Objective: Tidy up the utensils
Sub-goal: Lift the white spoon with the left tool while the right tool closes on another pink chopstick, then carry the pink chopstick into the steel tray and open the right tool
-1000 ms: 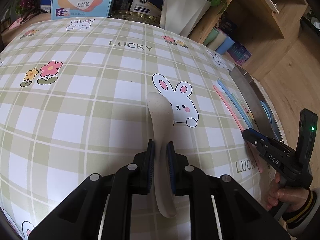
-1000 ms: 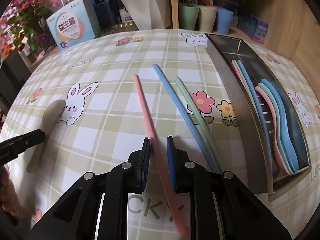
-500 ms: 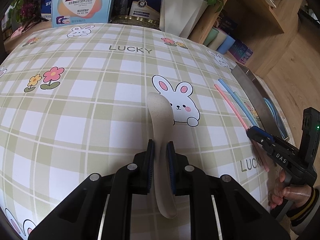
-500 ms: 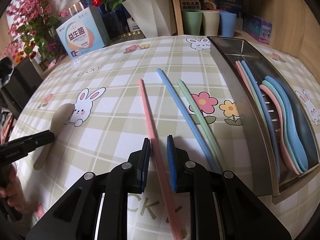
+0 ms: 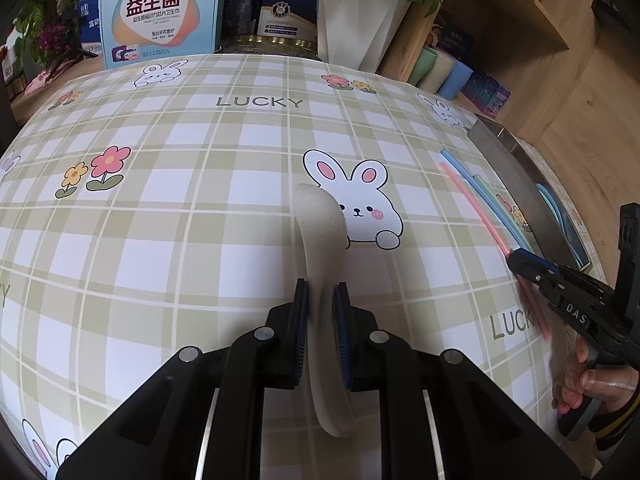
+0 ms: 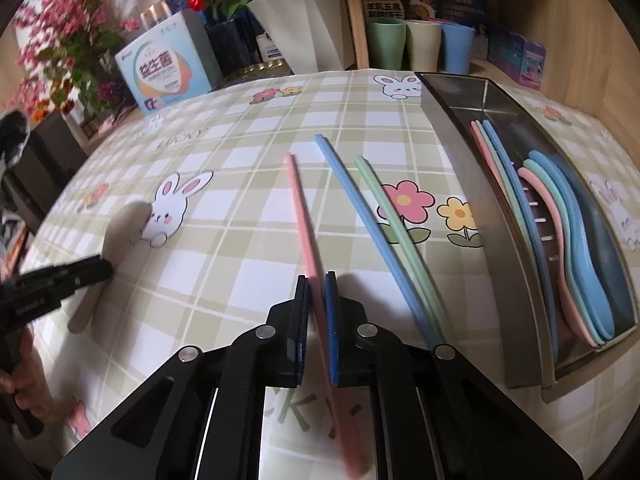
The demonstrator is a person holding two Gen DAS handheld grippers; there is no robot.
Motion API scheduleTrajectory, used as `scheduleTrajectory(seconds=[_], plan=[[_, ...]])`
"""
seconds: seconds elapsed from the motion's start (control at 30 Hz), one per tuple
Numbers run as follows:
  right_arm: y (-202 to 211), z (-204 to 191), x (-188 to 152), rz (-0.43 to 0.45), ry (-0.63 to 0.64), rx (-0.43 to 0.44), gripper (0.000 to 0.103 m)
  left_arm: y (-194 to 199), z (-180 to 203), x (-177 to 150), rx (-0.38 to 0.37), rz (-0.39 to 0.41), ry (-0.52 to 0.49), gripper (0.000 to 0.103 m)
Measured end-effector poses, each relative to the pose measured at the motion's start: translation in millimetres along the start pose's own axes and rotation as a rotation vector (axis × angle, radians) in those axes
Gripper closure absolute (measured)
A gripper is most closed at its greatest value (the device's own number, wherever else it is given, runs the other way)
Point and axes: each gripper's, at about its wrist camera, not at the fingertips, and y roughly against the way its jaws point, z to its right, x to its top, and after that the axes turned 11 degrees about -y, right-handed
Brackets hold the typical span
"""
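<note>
My left gripper (image 5: 321,300) is shut on a beige spoon (image 5: 320,232) whose bowl lies by a printed rabbit; the spoon also shows in the right wrist view (image 6: 116,236). My right gripper (image 6: 317,292) is shut on a pink chopstick (image 6: 304,216), which looks slightly lifted and blurred. A blue chopstick (image 6: 360,216) and a green chopstick (image 6: 396,220) lie on the cloth to its right. The steel tray (image 6: 460,160) at the right holds pink, green and blue chopsticks and spoons (image 6: 576,240).
A checked tablecloth (image 5: 160,240) covers the table. At the back stand a white flower pot (image 6: 304,20), a blue box (image 6: 168,72), three cups (image 6: 420,44) and small boxes. A wooden shelf and floor lie to the right.
My right gripper has closed tighter on the pink chopstick and raised it off the cloth. Both grippers have risen a little. The left still holds the spoon.
</note>
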Motion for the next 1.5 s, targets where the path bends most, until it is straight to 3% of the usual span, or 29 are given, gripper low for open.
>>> scheduleTrajectory(seconds=[0.2, 0.4, 0.57, 0.67, 0.97, 1.33, 1.5], plan=[[12.6, 11.7, 7.0, -0.011, -0.140, 0.076, 0.097, -1.2, 2.3, 3.6, 0.020, -0.023, -0.024, 0.088], [21.1, 9.7, 1.7, -0.012, -0.159, 0.116, 0.097, -1.9, 5.9, 9.8, 0.026, -0.070, -0.078, 0.090], [27.0, 12.6, -2.3, 0.001, -0.190, 0.145, 0.097, 10.8, 5.3, 7.7, 0.012, -0.030, -0.037, 0.097], [28.6, 14.1, -1.5, 0.006, -0.193, 0.148, 0.097, 14.8, 6.2, 7.7, -0.009, -0.025, -0.024, 0.098], [28.3, 18.3, -0.9, 0.012, -0.203, 0.146, 0.097, 12.0, 16.1, 10.3, 0.019, -0.037, -0.040, 0.098], [54.2, 40.5, 20.4, 0.113, -0.267, 0.180, 0.097, 38.3, 7.8, 31.7, 0.000, 0.053, 0.041, 0.098], [65.8, 71.4, 52.4, 0.182, -0.258, 0.087, 0.097, 39.2, 19.6, 40.3, -0.022, 0.054, 0.018, 0.098]])
